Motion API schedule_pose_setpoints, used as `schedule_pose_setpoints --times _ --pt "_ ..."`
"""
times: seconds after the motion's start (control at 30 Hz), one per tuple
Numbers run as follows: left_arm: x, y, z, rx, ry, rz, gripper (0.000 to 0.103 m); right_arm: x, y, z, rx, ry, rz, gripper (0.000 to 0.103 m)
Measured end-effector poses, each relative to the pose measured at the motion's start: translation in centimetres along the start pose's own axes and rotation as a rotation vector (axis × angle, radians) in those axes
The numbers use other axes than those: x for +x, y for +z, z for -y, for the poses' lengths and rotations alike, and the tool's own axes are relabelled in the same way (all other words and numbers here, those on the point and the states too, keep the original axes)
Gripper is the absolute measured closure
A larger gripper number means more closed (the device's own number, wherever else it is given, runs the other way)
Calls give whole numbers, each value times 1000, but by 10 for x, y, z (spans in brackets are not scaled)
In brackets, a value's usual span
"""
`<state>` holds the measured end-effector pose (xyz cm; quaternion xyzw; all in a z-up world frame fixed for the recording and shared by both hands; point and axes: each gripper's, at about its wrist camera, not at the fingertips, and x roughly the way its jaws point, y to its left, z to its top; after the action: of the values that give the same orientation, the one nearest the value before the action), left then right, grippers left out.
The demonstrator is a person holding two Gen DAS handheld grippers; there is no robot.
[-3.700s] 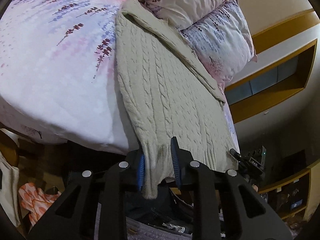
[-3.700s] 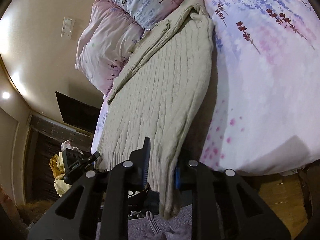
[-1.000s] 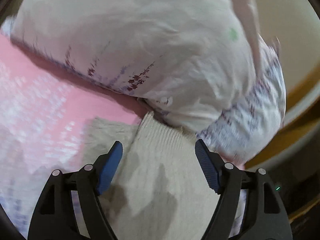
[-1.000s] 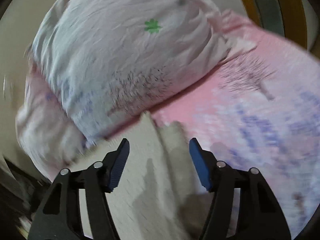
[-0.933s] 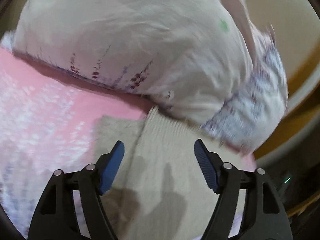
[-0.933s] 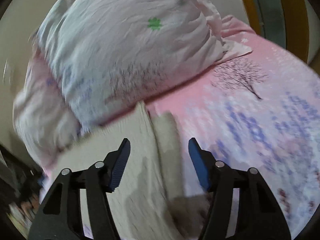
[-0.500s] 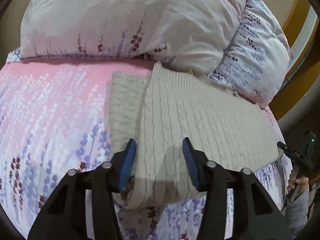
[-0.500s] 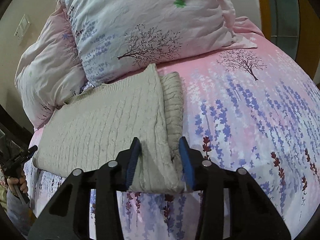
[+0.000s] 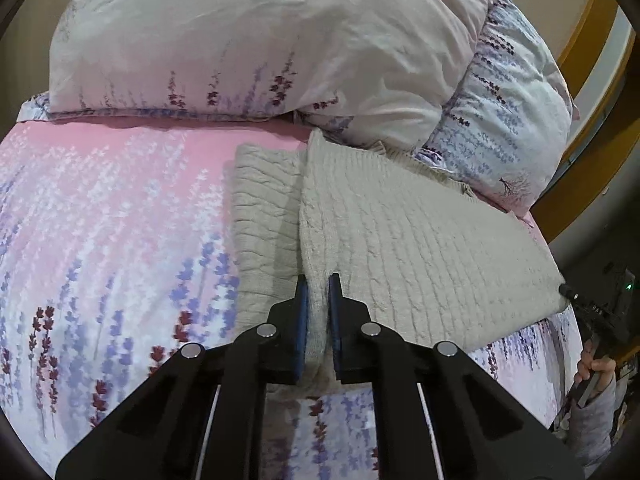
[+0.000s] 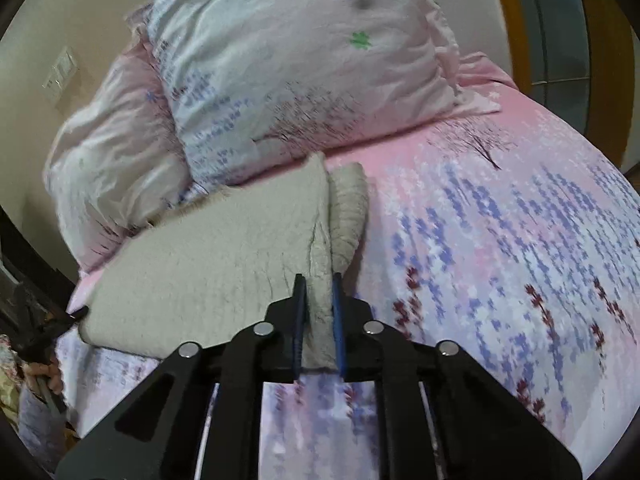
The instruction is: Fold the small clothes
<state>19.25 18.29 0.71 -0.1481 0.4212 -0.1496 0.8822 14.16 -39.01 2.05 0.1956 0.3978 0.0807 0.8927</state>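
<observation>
- bed sheet [image 9: 100, 240]: pink and lavender floral print, carrying everything else; fills the left wrist view from 6 to 10 o'clock.
- pillows [image 9: 260, 36]: stacked at 12 o'clock in both views, touching the far edge of the garment.
- sweater [image 9: 420, 240]: beige cable knit, lying on the sheet against the pillows. its long axis runs across, between the two hands; in the left wrist view it stretches from the fingers toward 3 o'clock, in the right wrist view [image 10: 208, 256] toward 9 o'clock. a narrower folded strip [image 9: 264, 216] shows beside the top layer at the left hand's end.
- left gripper [image 9: 317, 284]: jaws pressed in, pinching the near corner of the sweater's top layer; cloth runs away toward 12 o'clock.
- right gripper [image 10: 318, 282]: jaws likewise nipped on the opposite near corner.
- judgement: each hand has one end of the near edge, so neither is nearer; the next fold likely carries that edge toward 12 o'clock, across the long axis.
</observation>
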Motion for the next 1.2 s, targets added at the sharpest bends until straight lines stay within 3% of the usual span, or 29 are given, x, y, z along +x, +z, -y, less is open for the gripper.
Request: schedule_pose_setpoints --times 0.17,0.27,0.3,0.37,0.43,0.5,0.6,0.77,0.97,1.17,1.2 --pt "17 -5 -1 20 28 -28 93 20 -14 10 31 -54 -69 93" --pt "14 -4 1 24 17 -21 93 18 -11 3 10 -91 -69 79" --pt "12 -4 1 24 10 -16 89 13 -8 0 4 -113 -46 70" --pt "0 -3 -1 17 16 27 75 2 -3 -10 -22 -139 23 60" --pt "-12 0 -8 -16 24 78 38 -6 4 -26 -73 -139 82 46" --pt "-20 5 -19 -60 35 112 32 -3 9 -54 -155 -103 92 39" --pt "-12 13 -32 -120 -1 80 29 19 10 -95 -257 -60 49 36" --pt "13 15 -41 -202 -68 -10 29 66 10 -147 -324 -26 -24 36" --pt "25 14 -29 -198 -110 -23 30 108 2 -171 -393 -130 -90 34" --pt "34 15 -24 -220 -143 -34 46 113 -6 -170 -414 -159 -85 28" --pt "35 15 -24 -232 -152 -36 52 113 -7 -170 -414 -159 -85 27"
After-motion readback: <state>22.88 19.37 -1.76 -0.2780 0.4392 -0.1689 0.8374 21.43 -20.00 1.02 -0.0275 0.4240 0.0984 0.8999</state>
